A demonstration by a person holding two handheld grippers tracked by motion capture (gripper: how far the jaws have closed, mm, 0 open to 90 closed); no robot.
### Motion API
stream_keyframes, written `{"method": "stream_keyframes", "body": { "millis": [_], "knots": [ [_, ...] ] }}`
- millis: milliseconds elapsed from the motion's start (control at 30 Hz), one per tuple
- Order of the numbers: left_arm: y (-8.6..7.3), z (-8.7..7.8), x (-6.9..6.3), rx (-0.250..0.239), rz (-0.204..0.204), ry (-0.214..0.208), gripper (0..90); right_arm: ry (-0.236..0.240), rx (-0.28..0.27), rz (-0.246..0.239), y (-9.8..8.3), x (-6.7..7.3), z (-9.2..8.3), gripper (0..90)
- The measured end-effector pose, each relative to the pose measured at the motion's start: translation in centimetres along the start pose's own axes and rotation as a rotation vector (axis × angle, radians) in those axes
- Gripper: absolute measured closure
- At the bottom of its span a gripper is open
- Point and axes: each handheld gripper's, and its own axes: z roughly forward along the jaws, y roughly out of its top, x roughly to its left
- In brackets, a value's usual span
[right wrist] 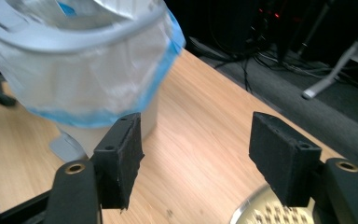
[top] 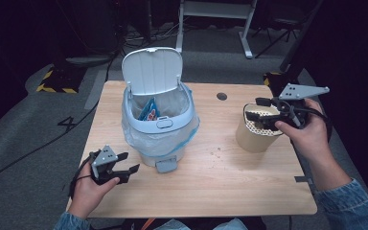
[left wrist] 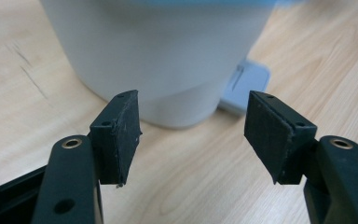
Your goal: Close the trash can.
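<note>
A pale grey pedal bin (top: 158,120) stands on the wooden table (top: 220,182) with its lid (top: 152,69) raised. It is lined with a clear bag that has a blue edge, and a blue packet (top: 149,110) lies inside. My left gripper (top: 132,162) is open at the front left, pointing at the bin's foot pedal (top: 166,166) and holding nothing. The left gripper view shows the bin wall (left wrist: 168,56) and pedal (left wrist: 244,86) just beyond the open left gripper (left wrist: 193,135). My right gripper (top: 253,108) hangs open over the top of a beige cup (top: 254,139) with a perforated insert.
In the right gripper view the lined bin (right wrist: 74,84) lies beyond the open right gripper (right wrist: 196,154), and the perforated insert (right wrist: 270,214) shows at the bottom edge. A round cable hole (top: 222,96) and a few crumbs (top: 215,154) mark the tabletop. Dark floor with cables surrounds the table.
</note>
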Motion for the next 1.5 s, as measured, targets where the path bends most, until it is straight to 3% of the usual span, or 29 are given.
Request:
{"method": "stream_keyframes", "body": {
  "millis": [267, 467, 733, 800, 867, 1133, 1300, 1500],
  "knots": [
    [3.0, -2.9, 1.0, -0.061, -0.004, 0.023, 36.6, -0.029, 0.005, 0.043, -4.1, -0.6, -0.6, 35.0],
    [4.9, -4.0, 1.1, -0.071, 0.022, 0.034, 37.2, -0.025, 0.040, 0.042, -6.8, -0.4, -0.8, 54.9],
    [7.7, -5.4, 1.7, -0.108, 0.033, -0.011, 37.8, -0.013, 0.068, 0.059, -10.4, 0.3, 0.0, 56.5],
    [8.4, -5.8, 1.9, -0.120, 0.031, -0.022, 38.9, -0.005, 0.081, 0.045, -11.2, 0.5, 0.2, 69.0],
    [9.2, -6.2, 2.1, -0.131, 0.046, -0.028, 40.2, 0.003, 0.089, 0.043, -12.0, 0.7, 0.2, 74.7],
    [12.8, -6.4, 2.6, -0.190, 0.097, -0.081, 40.7, 0.027, 0.102, 0.072, -15.1, 1.1, 1.3, 66.5],
    [14.8, -6.3, 2.7, -0.225, 0.119, -0.144, 40.9, 0.044, 0.128, 0.084, -16.9, 1.5, 2.0, 71.8],
    [16.8, -6.5, 3.1, -0.247, 0.129, -0.164, 42.1, 0.065, 0.137, 0.102, -19.0, 2.0, 3.0, 71.2]
  ]
}}
